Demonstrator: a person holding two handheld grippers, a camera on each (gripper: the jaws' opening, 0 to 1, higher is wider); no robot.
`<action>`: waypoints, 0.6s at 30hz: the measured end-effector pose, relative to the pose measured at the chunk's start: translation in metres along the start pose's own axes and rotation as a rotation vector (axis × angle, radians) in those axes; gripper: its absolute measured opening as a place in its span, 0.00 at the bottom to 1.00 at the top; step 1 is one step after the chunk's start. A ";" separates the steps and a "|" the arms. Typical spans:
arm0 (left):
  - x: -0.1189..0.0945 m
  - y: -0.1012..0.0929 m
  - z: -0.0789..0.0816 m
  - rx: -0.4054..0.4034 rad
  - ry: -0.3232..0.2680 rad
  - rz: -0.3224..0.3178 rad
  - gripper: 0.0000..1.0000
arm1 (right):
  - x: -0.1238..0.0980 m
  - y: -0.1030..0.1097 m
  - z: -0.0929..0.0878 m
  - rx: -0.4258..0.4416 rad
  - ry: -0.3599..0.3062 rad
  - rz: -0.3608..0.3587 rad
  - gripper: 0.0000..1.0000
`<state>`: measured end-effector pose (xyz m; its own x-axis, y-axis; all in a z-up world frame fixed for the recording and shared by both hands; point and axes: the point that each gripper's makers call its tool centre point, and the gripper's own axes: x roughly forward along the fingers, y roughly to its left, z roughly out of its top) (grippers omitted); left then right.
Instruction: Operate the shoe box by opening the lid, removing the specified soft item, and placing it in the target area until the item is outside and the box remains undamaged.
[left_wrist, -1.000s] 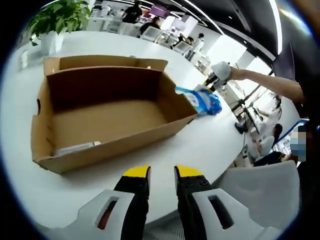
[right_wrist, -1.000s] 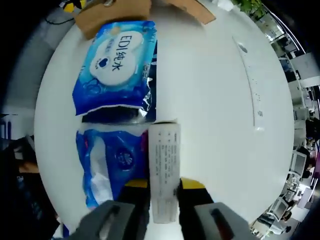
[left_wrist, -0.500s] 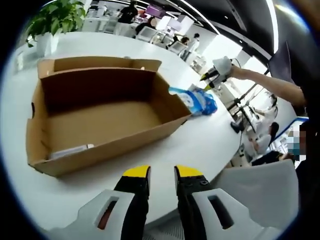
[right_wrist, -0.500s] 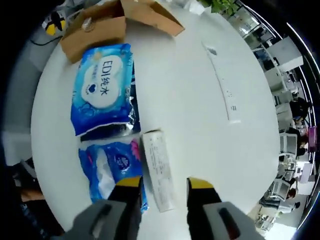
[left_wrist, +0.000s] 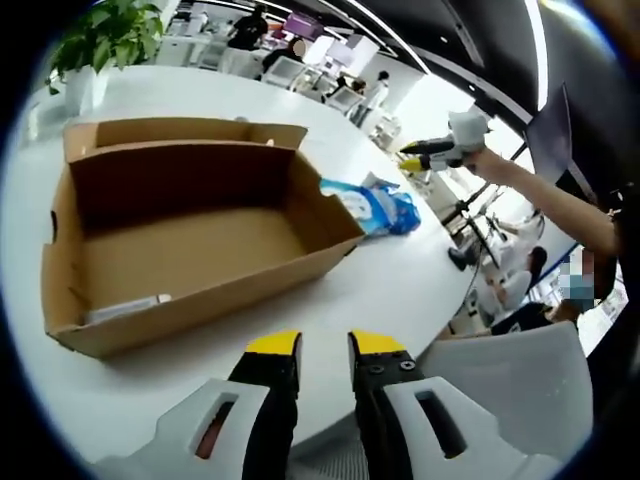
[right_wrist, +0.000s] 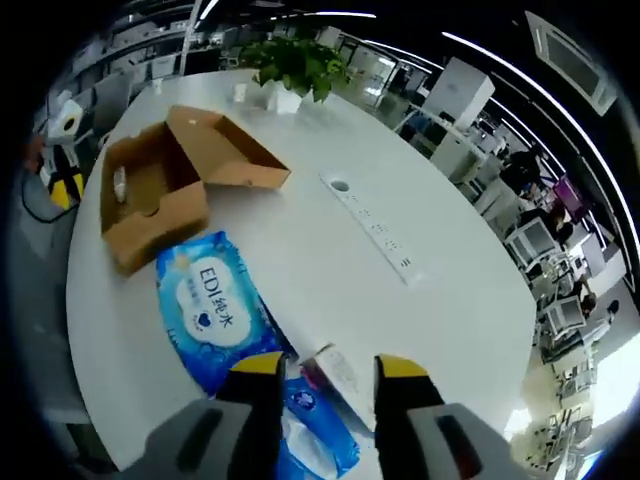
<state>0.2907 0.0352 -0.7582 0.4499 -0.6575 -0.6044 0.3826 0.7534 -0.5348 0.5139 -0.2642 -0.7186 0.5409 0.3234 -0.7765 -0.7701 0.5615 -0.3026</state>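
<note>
The open cardboard shoe box (left_wrist: 190, 240) lies on the white table with its lid (left_wrist: 180, 130) folded back. A small white item (left_wrist: 125, 308) rests in its near corner. My left gripper (left_wrist: 322, 345) hovers at the table's edge before the box, with a narrow gap between its jaws and nothing in it. Two blue soft packs (left_wrist: 375, 207) lie beyond the box. My right gripper (right_wrist: 328, 368) is open, raised above a blue wipes pack (right_wrist: 210, 320), a second blue pack (right_wrist: 310, 420) and a small white carton (right_wrist: 335, 365). The shoe box (right_wrist: 150, 195) sits farther off.
A power strip (right_wrist: 375, 228) runs across the table (right_wrist: 450, 300). A potted plant (right_wrist: 290, 65) stands at the far edge. A white chair (left_wrist: 510, 390) is close to my left gripper. People and desks fill the room behind.
My right gripper has opened, let go of the white carton and lifted well away from it. The carton stays beside the blue packs. The left gripper view has shifted only slightly.
</note>
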 end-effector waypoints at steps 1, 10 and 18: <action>0.000 -0.001 0.000 0.002 0.000 -0.005 0.17 | -0.001 0.004 0.000 0.020 -0.011 -0.007 0.34; -0.003 -0.009 0.005 -0.029 -0.027 -0.035 0.17 | -0.019 0.050 0.010 0.107 -0.081 -0.023 0.34; -0.002 -0.020 0.008 -0.038 -0.034 -0.071 0.17 | -0.039 0.096 0.025 0.230 -0.148 -0.080 0.35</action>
<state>0.2881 0.0216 -0.7416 0.4497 -0.7082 -0.5443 0.3841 0.7035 -0.5979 0.4277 -0.2041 -0.7034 0.6531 0.3697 -0.6609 -0.6356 0.7420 -0.2131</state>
